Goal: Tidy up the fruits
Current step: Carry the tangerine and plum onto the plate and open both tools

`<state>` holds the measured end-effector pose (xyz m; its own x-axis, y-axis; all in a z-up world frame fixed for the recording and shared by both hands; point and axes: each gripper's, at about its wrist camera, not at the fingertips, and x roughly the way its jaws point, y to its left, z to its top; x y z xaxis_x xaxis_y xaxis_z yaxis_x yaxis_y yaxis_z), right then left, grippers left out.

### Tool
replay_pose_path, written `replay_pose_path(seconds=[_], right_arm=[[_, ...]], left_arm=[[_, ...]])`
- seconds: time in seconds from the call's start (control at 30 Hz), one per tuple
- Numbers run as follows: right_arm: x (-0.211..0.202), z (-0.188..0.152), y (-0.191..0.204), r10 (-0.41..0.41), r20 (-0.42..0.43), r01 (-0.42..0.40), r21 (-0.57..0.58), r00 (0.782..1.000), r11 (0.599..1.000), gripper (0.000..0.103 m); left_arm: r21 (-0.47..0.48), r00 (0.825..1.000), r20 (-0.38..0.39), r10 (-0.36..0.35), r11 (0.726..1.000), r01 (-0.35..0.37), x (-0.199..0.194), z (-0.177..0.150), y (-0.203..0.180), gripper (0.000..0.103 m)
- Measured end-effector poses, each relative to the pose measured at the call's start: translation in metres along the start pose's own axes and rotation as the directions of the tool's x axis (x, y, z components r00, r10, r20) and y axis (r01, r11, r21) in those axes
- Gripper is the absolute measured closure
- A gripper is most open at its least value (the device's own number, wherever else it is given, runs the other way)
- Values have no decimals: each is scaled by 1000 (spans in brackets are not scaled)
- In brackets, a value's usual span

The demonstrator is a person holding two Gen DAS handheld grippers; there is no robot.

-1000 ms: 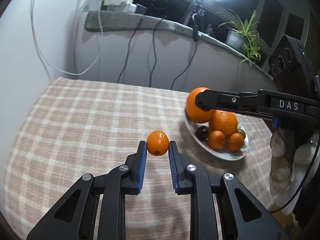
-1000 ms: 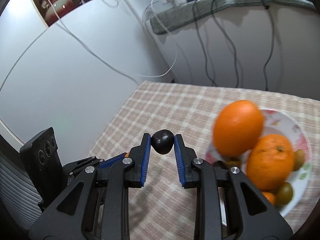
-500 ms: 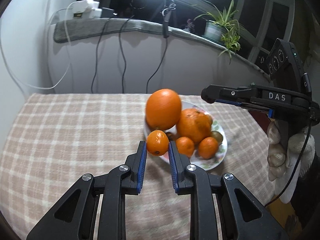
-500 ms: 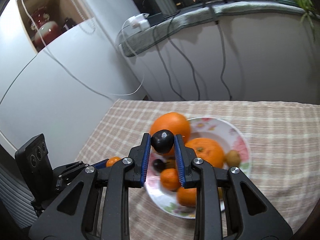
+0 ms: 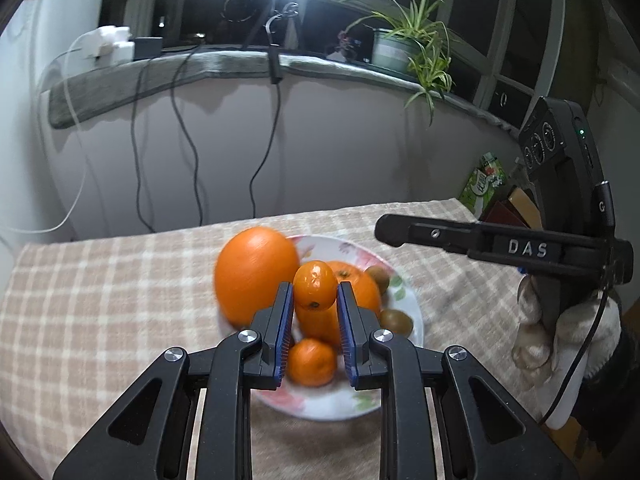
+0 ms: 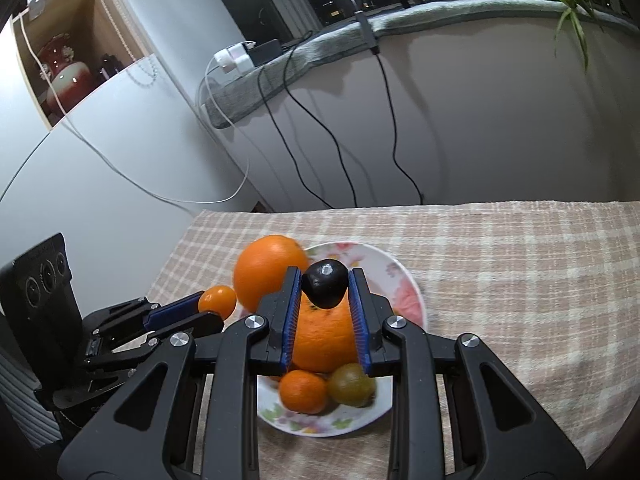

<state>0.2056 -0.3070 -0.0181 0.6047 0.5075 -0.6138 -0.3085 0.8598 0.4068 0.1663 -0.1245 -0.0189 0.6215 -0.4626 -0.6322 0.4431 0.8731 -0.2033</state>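
Observation:
A floral white plate (image 5: 412,320) (image 6: 404,280) on the checked tablecloth holds a large orange (image 5: 254,272) (image 6: 270,268), a second orange (image 6: 324,336), small tangerines (image 5: 312,362) (image 6: 302,392) and green-brown kiwi-like fruits (image 5: 396,322) (image 6: 352,386). My left gripper (image 5: 312,300) is shut on a small tangerine (image 5: 315,285), held above the plate; it shows in the right wrist view too (image 6: 217,302). My right gripper (image 6: 325,292) is shut on a dark plum (image 6: 325,289) above the plate's middle. In the left wrist view its fingers (image 5: 440,234) reach in from the right.
The checked tablecloth (image 5: 100,300) (image 6: 520,280) covers the table. A curved grey ledge with cables (image 5: 192,120), a charger (image 6: 234,58) and a potted plant (image 5: 404,52) runs behind. A green carton (image 5: 482,184) stands beyond the table's right edge. A white cabinet (image 6: 100,160) stands at left.
Both grippers have swung toward the plate with their fruits still held. The left one came from the bare cloth at the left; both now hover over the plate.

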Motion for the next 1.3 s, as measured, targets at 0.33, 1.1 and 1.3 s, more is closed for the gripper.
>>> replay_pose_path(seconds=[0.33,1.1,1.3], right_arm=[[9,0,-19,-1,-8,2,26,1000,1000,78],[38,4,-26,0,-53,1,29,999,1000,78],[42,4,-26,-1,-59,3,32,998,999,78]], left_arm=[[45,1000,-2,-2,999,2,22,18,-19,83],[86,999,-29,16,996,-14,52,32,-28,82],[88,999,-32,22,996,-19,53,32,-28,82]])
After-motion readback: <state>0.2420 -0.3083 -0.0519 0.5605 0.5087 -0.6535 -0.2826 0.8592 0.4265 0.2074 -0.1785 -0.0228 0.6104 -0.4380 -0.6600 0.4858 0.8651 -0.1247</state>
